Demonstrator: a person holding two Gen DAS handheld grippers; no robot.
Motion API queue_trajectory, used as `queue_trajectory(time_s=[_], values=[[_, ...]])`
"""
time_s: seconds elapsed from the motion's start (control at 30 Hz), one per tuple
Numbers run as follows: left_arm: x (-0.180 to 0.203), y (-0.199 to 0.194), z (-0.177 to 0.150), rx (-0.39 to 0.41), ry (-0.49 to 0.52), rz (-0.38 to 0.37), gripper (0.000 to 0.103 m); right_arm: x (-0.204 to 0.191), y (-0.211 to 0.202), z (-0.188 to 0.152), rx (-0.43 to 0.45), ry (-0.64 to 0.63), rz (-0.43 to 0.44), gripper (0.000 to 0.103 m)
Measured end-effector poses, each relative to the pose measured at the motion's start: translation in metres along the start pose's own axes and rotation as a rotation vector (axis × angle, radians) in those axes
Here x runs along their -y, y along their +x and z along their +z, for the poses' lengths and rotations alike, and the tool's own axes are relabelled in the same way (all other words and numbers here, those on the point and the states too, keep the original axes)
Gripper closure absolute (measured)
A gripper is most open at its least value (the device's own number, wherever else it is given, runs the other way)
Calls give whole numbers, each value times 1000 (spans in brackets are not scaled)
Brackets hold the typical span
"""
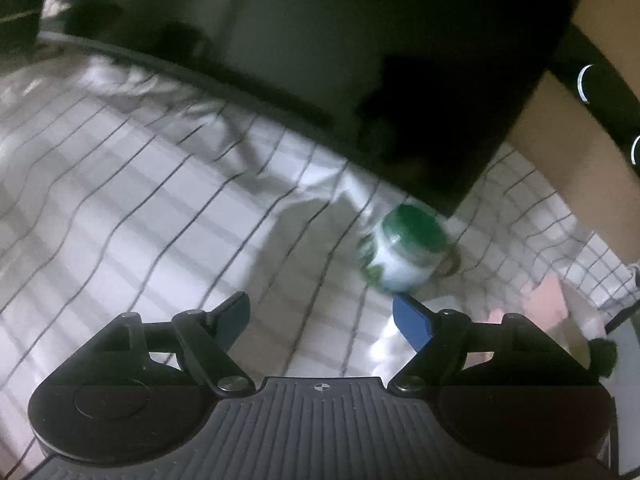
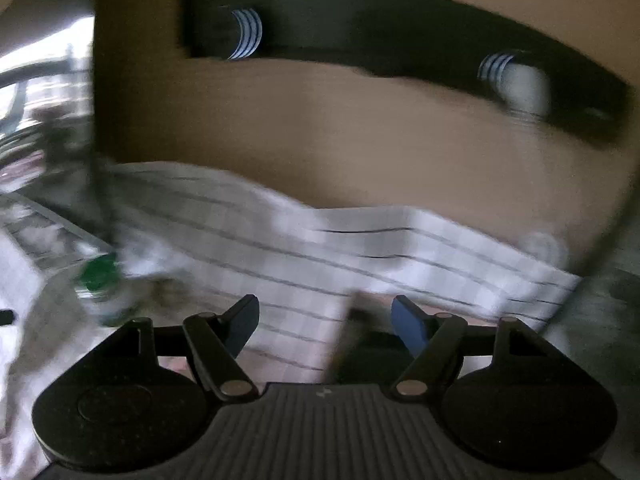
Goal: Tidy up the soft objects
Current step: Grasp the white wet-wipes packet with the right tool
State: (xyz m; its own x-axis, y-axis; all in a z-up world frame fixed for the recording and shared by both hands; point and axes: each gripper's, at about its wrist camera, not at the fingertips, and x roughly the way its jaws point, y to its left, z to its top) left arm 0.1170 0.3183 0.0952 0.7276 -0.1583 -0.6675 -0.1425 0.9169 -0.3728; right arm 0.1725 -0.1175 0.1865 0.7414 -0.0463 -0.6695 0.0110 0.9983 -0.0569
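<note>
Both views are blurred. My left gripper (image 1: 320, 312) is open and empty above a white checked cloth (image 1: 140, 200) with dark lines. A green-lidded jar (image 1: 404, 248) with a white and green body stands on the cloth just beyond my right blue fingertip (image 1: 412, 320). A pink and white soft thing (image 1: 560, 312) lies at the right edge. My right gripper (image 2: 324, 320) is open and empty over the same cloth (image 2: 360, 248). The jar (image 2: 100, 280) shows at the left of the right wrist view.
A large cardboard box (image 2: 320, 128) with a black band (image 2: 380, 36) stands behind the cloth; it also shows in the left wrist view (image 1: 560, 128). A dark panel (image 1: 400, 80) stands behind the jar. A dark upright edge (image 2: 94, 120) crosses the left.
</note>
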Motion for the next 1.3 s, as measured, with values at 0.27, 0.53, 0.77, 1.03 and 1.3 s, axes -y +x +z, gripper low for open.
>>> queue_trajectory(time_s=[0.27,0.53,0.77,1.03,1.3], values=[[7,-3,-37,-85,89,-92,19,-104,63,6,-191,-55,222,29],[7,-4,-63,-143,174,-149,20,-161,136,6,-281,-54,152,29],[-9,-10,-58,-132,184,-201,20,-155,196,14,-316,156,-5,57],[4,17,-44,-164,248,-240,20,-167,187,-25,-369,126,101,60],[19,33,-43,-203,298,-234,20,-156,156,-58,-305,139,246,35]])
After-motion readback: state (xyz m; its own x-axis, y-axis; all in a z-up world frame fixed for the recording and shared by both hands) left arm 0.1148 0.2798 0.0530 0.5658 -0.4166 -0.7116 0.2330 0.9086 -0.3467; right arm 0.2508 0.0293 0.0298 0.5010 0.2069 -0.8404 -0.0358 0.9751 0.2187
